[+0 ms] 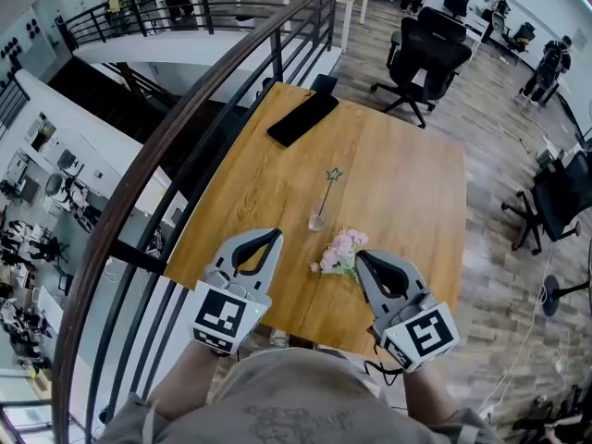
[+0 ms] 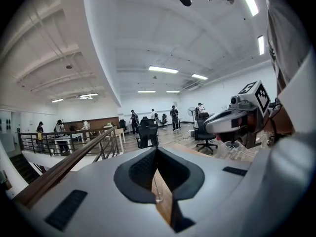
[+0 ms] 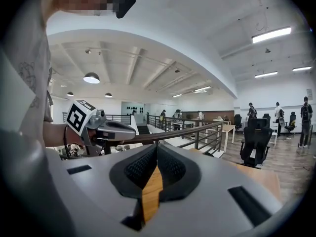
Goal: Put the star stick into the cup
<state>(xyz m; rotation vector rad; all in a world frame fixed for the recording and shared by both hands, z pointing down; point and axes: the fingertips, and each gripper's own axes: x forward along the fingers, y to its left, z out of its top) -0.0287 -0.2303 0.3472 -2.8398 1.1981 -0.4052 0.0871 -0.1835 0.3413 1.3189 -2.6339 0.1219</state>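
**Stick standing in cup, job looking done**

Star stick [image 1: 326,191] is standing in the small clear cup [image 1: 317,220] near the middle of the wooden table [image 1: 416,202], leaning a little, so I am judging the placing finished. I am holding both grippers by the table's near edge, apart from the cup. The left gripper [image 1: 275,235] and the right gripper [image 1: 361,256] are each showing jaws pressed together with nothing between them. Pink flowers [image 1: 340,251] are lying just beside my right one. Nothing seems left to do.
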